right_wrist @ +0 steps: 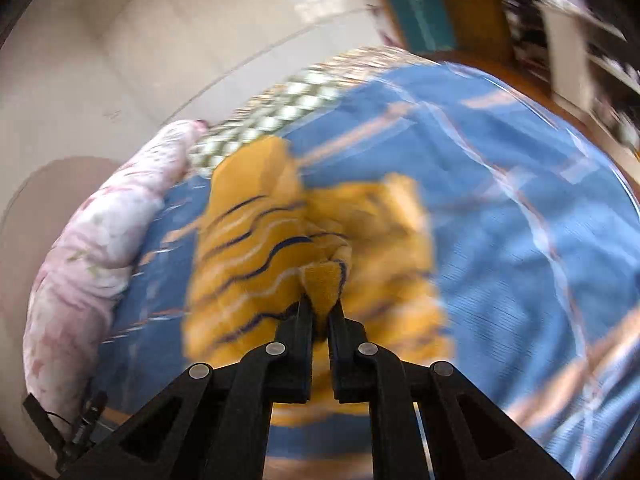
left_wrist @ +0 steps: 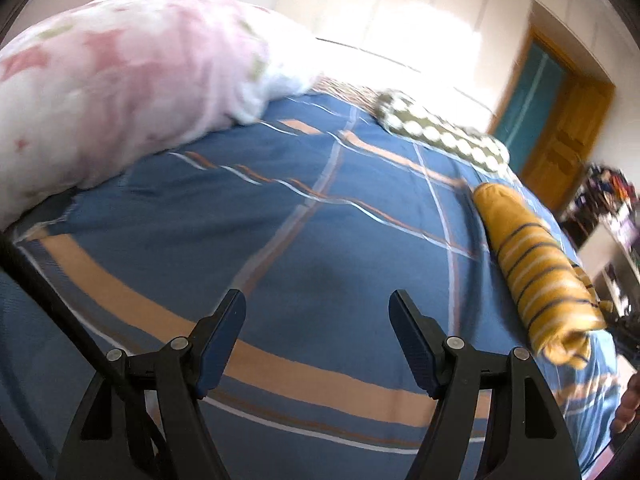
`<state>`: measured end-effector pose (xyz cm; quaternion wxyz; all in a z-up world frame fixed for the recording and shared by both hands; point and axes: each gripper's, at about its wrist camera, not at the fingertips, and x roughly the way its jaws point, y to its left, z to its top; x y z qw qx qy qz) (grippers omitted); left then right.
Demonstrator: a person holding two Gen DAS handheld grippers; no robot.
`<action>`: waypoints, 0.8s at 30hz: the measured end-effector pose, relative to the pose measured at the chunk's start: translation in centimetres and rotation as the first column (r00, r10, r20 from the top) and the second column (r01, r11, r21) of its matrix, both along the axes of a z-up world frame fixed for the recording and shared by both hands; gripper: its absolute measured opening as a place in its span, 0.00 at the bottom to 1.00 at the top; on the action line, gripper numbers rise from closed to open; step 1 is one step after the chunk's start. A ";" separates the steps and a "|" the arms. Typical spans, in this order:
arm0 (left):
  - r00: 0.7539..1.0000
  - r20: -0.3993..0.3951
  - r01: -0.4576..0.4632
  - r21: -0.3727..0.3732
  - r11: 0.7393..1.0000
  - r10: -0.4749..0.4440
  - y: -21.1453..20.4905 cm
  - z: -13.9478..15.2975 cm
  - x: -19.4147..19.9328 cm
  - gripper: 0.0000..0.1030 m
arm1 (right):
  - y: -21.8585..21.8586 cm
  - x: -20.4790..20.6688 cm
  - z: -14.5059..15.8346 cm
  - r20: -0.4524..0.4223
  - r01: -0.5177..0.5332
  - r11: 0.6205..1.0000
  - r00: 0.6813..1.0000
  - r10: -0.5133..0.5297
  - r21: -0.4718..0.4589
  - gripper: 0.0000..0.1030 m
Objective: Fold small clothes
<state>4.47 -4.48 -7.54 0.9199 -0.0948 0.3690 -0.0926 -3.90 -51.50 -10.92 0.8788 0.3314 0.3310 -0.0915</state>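
The right gripper [right_wrist: 320, 300] is clenched on a fold of the mustard-yellow striped garment [right_wrist: 256, 240], its two black fingers pinching a thick bunch of cloth right at their tips. From that pinch the garment spreads away ahead of the fingers and to either side, blurred, over the blue plaid bedspread [right_wrist: 500, 208]. It is a soft knit in deep yellow, crossed by thin dark navy lines and paler cream bands that run wavy where the cloth is rumpled. The left gripper [left_wrist: 318, 312] is released, its blue-padded fingers standing wide apart with nothing between them, above a tan band of the bedspread [left_wrist: 240, 208]. Seen from there, the garment [left_wrist: 536, 272] lies well off to the right and a little ahead, drawn into a long rumpled roll, plain yellow at its far end and striped toward the near end. A pink-and-white floral duvet [left_wrist: 120, 80] is bunched ahead to the left, and a green-and-white patterned pillow [left_wrist: 436, 132] lies far ahead.
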 end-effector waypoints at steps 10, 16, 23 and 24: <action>0.977 -0.063 0.209 0.078 0.975 -0.204 -8.3 1.7 -1.0 0.71 | -1.7 -4.2 -4.8 0.059 -0.028 0.995 0.998 0.022 0.095 0.06; 0.931 -0.102 0.353 0.013 0.935 -0.350 -14.3 3.4 0.7 0.71 | -3.6 -5.7 -6.5 0.048 0.007 0.993 0.999 -0.013 0.120 0.00; 0.897 -0.122 0.429 0.002 0.904 -0.425 -19.2 3.9 4.0 0.72 | -5.9 -8.1 -4.6 0.113 0.000 0.996 0.993 -0.011 0.094 0.07; 0.895 -0.132 0.428 -0.011 0.904 -0.426 -19.4 3.7 4.8 0.75 | -6.1 -7.6 -3.3 0.138 -0.020 0.997 0.990 0.010 0.076 0.14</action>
